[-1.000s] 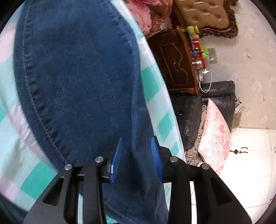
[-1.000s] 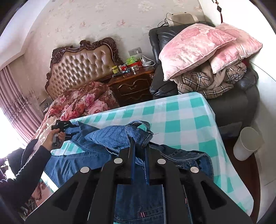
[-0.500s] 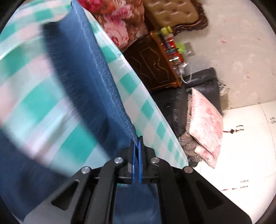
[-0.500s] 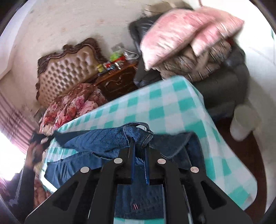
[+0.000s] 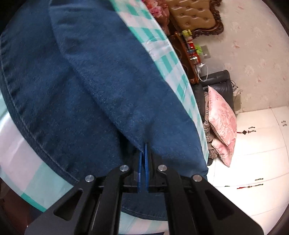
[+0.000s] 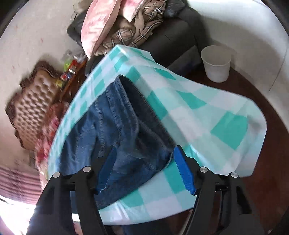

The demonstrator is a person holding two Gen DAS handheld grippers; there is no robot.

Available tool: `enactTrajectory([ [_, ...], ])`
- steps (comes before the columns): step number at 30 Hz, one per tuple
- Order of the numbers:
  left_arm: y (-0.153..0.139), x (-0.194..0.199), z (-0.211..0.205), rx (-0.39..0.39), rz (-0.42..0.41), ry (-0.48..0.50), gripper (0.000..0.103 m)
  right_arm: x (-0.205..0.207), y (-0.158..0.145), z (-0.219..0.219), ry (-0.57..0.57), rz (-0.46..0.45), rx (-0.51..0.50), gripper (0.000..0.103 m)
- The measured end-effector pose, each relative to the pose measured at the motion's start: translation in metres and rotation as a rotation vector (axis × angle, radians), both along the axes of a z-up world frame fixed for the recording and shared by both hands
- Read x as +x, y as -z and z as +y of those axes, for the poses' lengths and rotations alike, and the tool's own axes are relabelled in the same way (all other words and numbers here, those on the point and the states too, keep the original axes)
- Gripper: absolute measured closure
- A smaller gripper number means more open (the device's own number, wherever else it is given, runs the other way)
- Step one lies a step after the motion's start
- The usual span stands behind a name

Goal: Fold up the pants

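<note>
My left tongs are clenched on the jeans: the 2 blue pads pinch a fold edge of the denim, which fans up toward 11 o'clock and covers most of the left view. The jeans lie on the checked cloth w/ a stitched seam curving along their 8 o'clock side. Beyond the cloth edge, at 2 o'clock, I see a headboard, nightstand & pink pillow.

My right tongs are opening, pads spread wide & not pressing anything; denim lies below and between them. In that view the jeans lie bunched on the cloth, running from 6 up to 11 o'clock. A white bin stands at 1 o'clock, well apart.
</note>
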State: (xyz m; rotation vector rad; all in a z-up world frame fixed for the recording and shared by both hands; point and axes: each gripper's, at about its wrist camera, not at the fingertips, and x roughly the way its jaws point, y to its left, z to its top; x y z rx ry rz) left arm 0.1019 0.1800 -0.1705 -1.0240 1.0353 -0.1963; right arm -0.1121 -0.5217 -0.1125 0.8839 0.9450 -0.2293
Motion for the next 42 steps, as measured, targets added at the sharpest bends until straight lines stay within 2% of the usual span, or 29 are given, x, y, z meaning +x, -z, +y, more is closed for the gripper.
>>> enactTrajectory([
  [3, -0.004, 0.001, 0.000, 0.009, -0.012, 0.004, 0.101, 0.001, 0.003, 0.007, 0.022, -0.028, 0.067, 0.037],
  [11, -0.001, 0.011, -0.003, -0.017, -0.012, 0.000, 0.101, 0.026, 0.019, 0.034, 0.010, 0.012, 0.079, 0.040],
  [12, -0.001, 0.011, -0.003, -0.017, -0.015, 0.002, 0.101, 0.029, 0.020, 0.036, 0.011, 0.017, 0.064, 0.051],
  [13, 0.000, 0.012, -0.002, -0.021, -0.015, 0.002, 0.101, 0.033, 0.021, 0.039, 0.012, 0.033, 0.043, 0.071],
  [14, 0.000, 0.014, -0.002, -0.029, -0.014, 0.004, 0.101, 0.036, 0.023, 0.040, 0.011, 0.043, 0.030, 0.081],
  [15, 0.001, 0.017, 0.000, -0.035, -0.008, 0.002, 0.101, 0.040, 0.022, 0.041, 0.010, 0.053, 0.004, 0.088],
  [16, -0.002, 0.019, 0.001, -0.035, -0.007, -0.001, 0.101, 0.043, 0.018, 0.041, 0.007, 0.040, -0.012, 0.090],
  [18, -0.020, 0.013, 0.001, -0.029, -0.034, -0.012, 0.101, 0.045, -0.002, 0.042, 0.002, -0.016, -0.029, 0.091],
  [21, -0.050, -0.015, -0.003, -0.009, -0.072, -0.026, 0.102, 0.032, -0.037, 0.036, 0.024, -0.091, -0.051, 0.092],
  [23, -0.051, -0.035, -0.007, 0.010, -0.072, -0.025, 0.102, 0.025, -0.045, 0.029, 0.041, -0.089, -0.099, 0.092],
  [26, -0.011, -0.057, -0.012, -0.002, 0.022, -0.035, 0.102, 0.031, -0.019, 0.024, 0.041, 0.009, -0.128, 0.092],
  [28, 0.007, -0.064, -0.009, -0.042, 0.055, -0.060, 0.102, 0.038, 0.004, 0.025, 0.029, 0.073, -0.123, 0.092],
  [30, 0.007, -0.067, -0.008, -0.041, 0.038, -0.065, 0.102, 0.040, 0.012, 0.023, 0.025, 0.086, -0.134, 0.092],
  [34, -0.011, -0.070, -0.012, 0.015, -0.006, -0.057, 0.102, 0.031, -0.005, 0.025, 0.019, 0.022, -0.156, 0.092],
  [36, -0.001, -0.069, -0.015, 0.022, 0.022, -0.048, 0.102, 0.035, -0.001, 0.024, 0.017, 0.038, -0.197, 0.092],
  [38, 0.014, -0.070, -0.014, -0.013, 0.062, -0.062, 0.102, 0.040, 0.014, 0.022, 0.029, 0.084, -0.177, 0.092],
  [42, 0.017, -0.077, -0.008, -0.028, 0.044, -0.055, 0.099, 0.040, 0.014, 0.027, 0.023, 0.088, -0.213, 0.092],
])
